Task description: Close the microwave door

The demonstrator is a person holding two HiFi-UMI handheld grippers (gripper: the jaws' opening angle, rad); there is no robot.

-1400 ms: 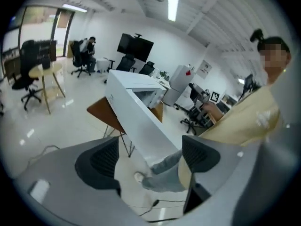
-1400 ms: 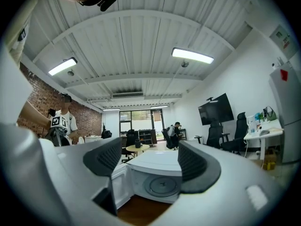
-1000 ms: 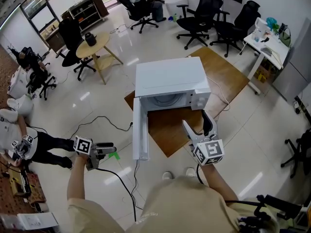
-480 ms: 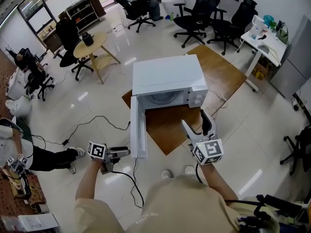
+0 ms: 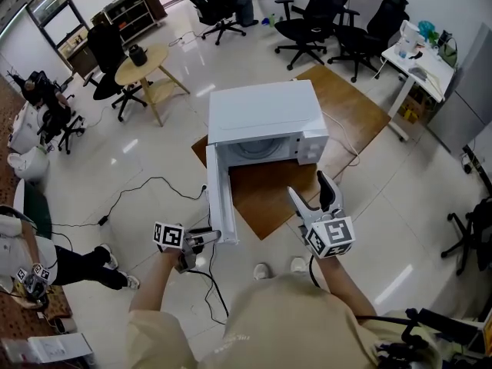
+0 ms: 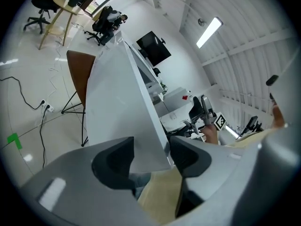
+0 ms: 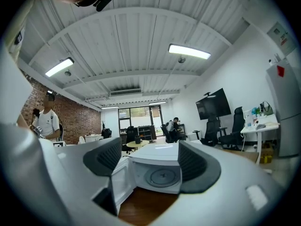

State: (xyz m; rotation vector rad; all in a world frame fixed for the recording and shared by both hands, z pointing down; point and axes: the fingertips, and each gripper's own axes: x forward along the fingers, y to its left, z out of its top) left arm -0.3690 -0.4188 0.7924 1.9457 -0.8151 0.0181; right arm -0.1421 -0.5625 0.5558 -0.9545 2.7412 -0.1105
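Closing on the free edge of the microwave door [image 5: 221,202], my left gripper [image 5: 207,238] has just clamped that stiff, light panel. The door swings out toward 7 o'clock from the microwave [image 5: 265,114], and this edge gives the best leverage. My right gripper [image 5: 315,200] hangs open and empty at 5 o'clock.

You have a white microwave [image 5: 261,114] with a white door [image 5: 219,206] on a brown wooden table [image 5: 350,118]. Your left gripper [image 5: 214,237] and right gripper [image 5: 314,195] are grey with dark pads, each bearing a cube of black-and-white square markers. The floor [image 5: 154,167] is glossy white tile, the far chairs [image 5: 307,29] are black, and the round table [image 5: 142,61] at far left is pale wood
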